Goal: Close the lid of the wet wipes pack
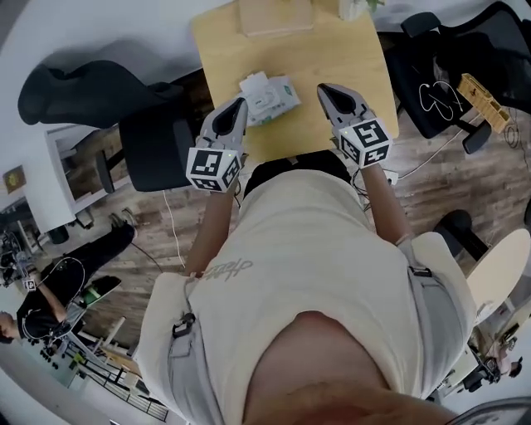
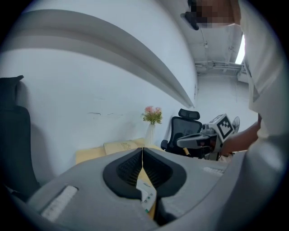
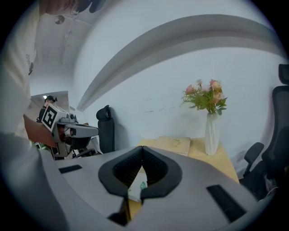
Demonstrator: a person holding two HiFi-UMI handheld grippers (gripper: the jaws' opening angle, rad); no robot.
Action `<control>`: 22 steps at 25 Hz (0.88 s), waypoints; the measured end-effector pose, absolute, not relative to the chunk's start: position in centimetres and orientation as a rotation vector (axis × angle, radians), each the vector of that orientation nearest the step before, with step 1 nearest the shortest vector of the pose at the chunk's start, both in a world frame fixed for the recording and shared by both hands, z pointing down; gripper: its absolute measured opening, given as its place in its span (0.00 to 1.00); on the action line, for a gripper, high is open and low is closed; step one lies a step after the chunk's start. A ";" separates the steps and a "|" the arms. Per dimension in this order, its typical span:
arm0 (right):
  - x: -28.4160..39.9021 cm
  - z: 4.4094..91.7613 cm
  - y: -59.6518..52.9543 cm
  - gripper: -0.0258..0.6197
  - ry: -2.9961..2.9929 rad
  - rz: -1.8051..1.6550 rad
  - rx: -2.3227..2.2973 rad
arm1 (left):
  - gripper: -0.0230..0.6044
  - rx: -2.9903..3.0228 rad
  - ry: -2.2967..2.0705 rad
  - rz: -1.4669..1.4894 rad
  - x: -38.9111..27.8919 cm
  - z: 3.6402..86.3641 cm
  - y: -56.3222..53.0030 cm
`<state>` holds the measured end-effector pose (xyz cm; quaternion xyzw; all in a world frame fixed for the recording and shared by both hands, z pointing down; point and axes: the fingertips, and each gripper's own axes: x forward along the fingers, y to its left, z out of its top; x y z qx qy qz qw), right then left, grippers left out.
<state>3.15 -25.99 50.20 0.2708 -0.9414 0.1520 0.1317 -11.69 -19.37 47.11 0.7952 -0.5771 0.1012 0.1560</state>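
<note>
The wet wipes pack, white with green print, lies on the wooden table between my two grippers. A white flap shows at its far left end; whether it is up or down I cannot tell. My left gripper hovers just left of the pack with its jaws shut and empty. My right gripper is shut too, a short way right of the pack. In the left gripper view the gripper points over the pack. Below the right gripper, part of the pack shows.
A flat tan box lies at the table's far edge, beside a white vase of flowers. Black office chairs stand to the left and right of the table. The person's torso fills the near side.
</note>
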 end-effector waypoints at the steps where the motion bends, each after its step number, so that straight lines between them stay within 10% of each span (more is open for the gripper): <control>1: 2.7 50.2 -26.8 0.04 -2.744 0.438 0.754 | 0.06 2.256 -1.679 0.292 -12.0 46.9 -19.9; 22: -6.2 53.3 -25.8 0.04 -2.726 0.343 0.266 | 0.06 2.064 -1.821 0.296 -14.8 50.8 -19.2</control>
